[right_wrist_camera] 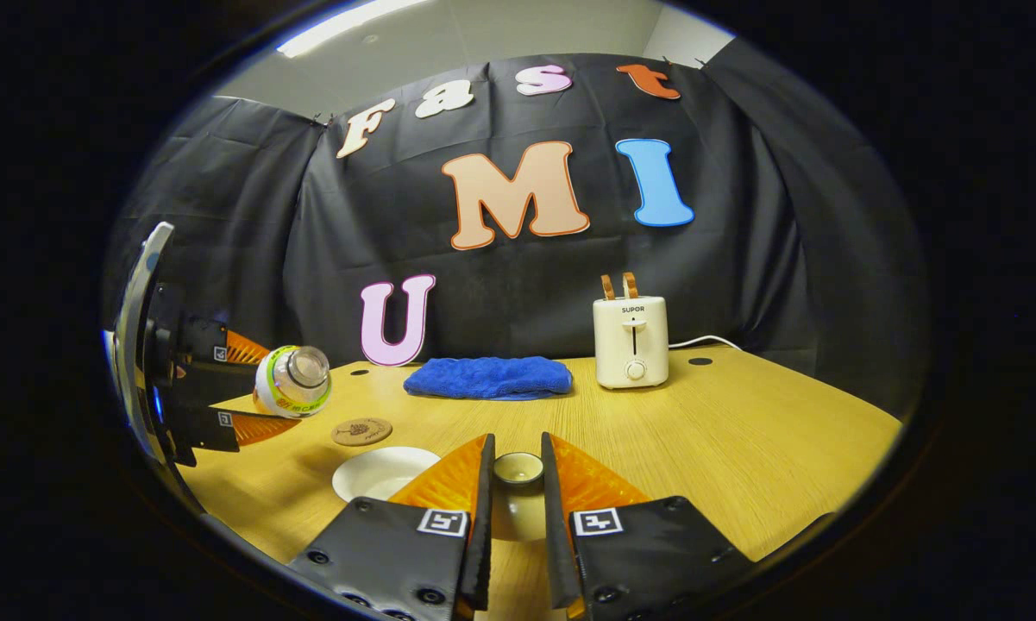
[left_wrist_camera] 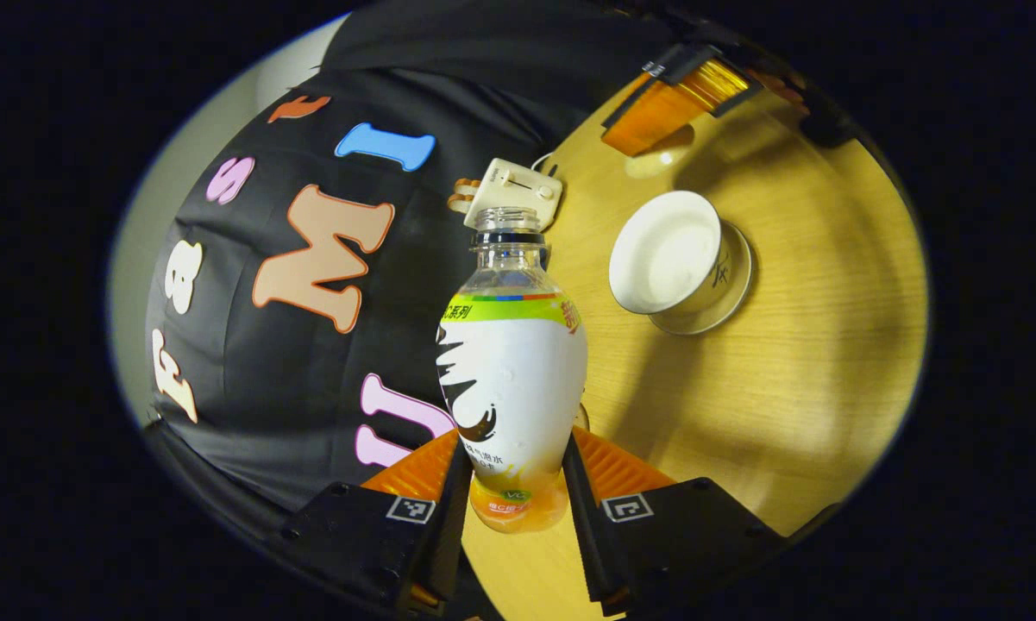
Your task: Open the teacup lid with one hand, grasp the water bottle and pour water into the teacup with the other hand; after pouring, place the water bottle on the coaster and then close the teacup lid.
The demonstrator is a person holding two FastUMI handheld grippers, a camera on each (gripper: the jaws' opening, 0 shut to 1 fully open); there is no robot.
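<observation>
Black cloth hangs behind the wooden table (right_wrist_camera: 742, 448), and I see that table's pale grain in both views. On it, at the back, stands a cream toaster (right_wrist_camera: 630, 342), with a folded blue towel (right_wrist_camera: 487, 378) to its left and well apart from it. My left gripper (left_wrist_camera: 518, 483) has both fingers pressed on the lower body of the water bottle (left_wrist_camera: 511, 379), which is uncapped, tilted and lifted off the table, its mouth pointing toward the toaster. In the right gripper view I see that bottle at far left, lying nearly sideways in the air above the round coaster (right_wrist_camera: 361, 430). The open teacup (left_wrist_camera: 668, 259) sits on its saucer (left_wrist_camera: 737, 293). My right gripper (right_wrist_camera: 518, 492) is closed narrowly on the teacup lid (right_wrist_camera: 518, 470), held just beside the cup.
</observation>
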